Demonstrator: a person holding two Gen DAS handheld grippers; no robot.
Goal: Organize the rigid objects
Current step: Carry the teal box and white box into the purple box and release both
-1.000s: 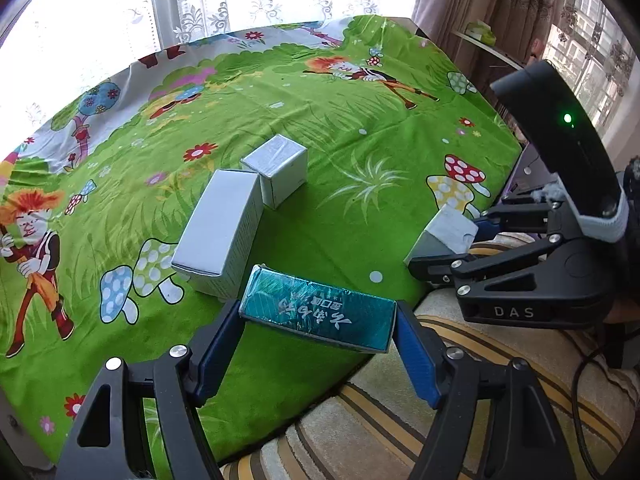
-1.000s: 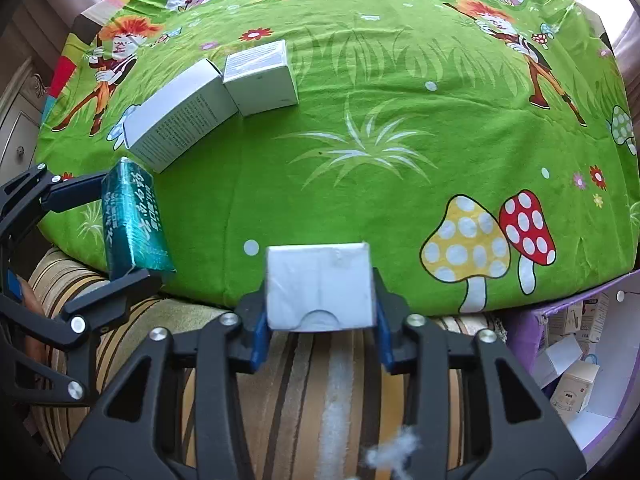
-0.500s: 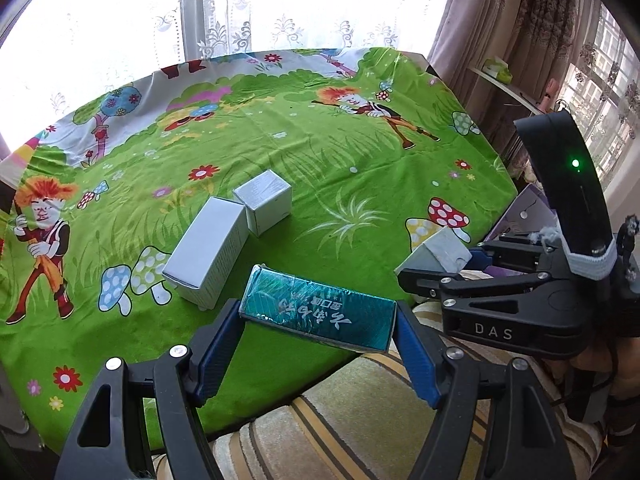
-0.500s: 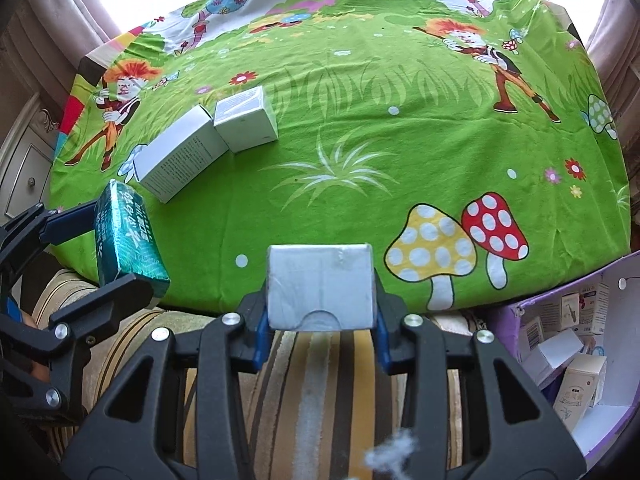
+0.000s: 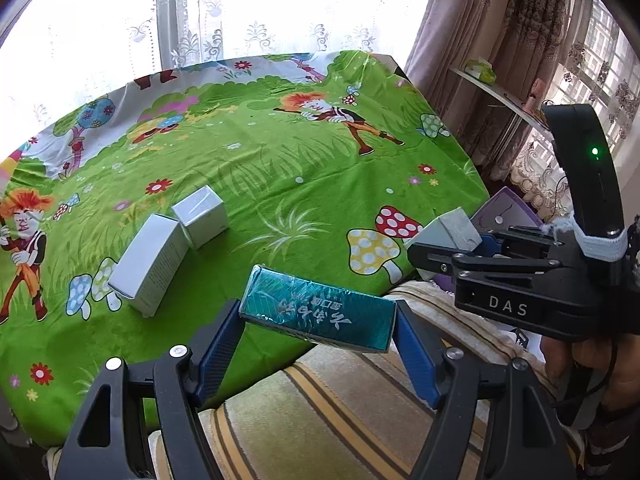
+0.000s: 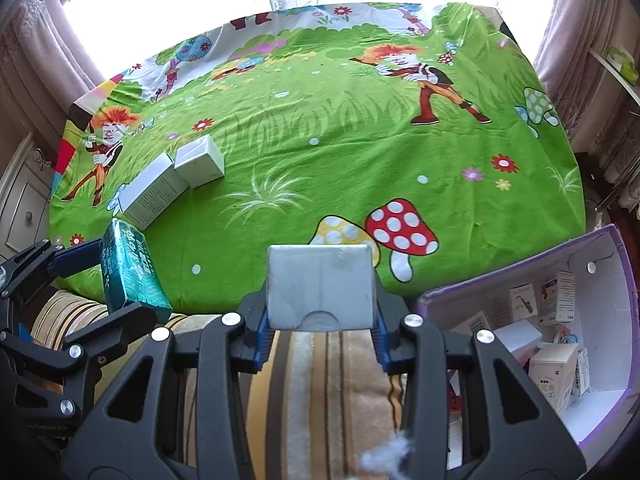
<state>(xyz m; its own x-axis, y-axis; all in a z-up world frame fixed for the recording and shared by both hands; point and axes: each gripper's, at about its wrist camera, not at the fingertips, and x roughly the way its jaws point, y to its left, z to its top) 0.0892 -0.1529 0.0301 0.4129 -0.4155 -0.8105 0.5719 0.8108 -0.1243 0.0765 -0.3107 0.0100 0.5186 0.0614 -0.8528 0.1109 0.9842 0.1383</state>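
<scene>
Two small cartons are in hand, one per gripper, both held above the near edge of the desk with its green cartoon-print cloth (image 6: 320, 152), over a striped cushion (image 6: 320, 380).

On the left, the left gripper (image 5: 316, 320) has its blue-padded fingers (image 5: 218, 344) clamped on the short ends of a teal, film-wrapped flat rectangular box with printed characters (image 5: 318, 314). The box spans the whole gap lengthwise, slightly tilted. I judge it light and stiff, but the glossy wrap looks slippery (an end-to-end hold leaves little pad contact, so a grip across the narrower width would likely be surer).

Farther along on the cloth lie a long white cardboard box (image 5: 150, 256) on its side and a squarer white box (image 5: 202, 216), touching at a corner; both look light, rigid and easy to crush if squeezed hard, so their flat opposite faces are the places to take.

To the right, the right gripper (image 6: 320, 320) has its fingers (image 6: 262, 340) shut against the two sides of a pale grey cardboard carton with a thumb-notch flap (image 6: 320, 288), held squarely; it seems light and stiff, with matte card that should not slip.

At far right, beside the desk and lower, stands an open purple-edged storage box (image 6: 616, 320) with assorted small packages inside.
</scene>
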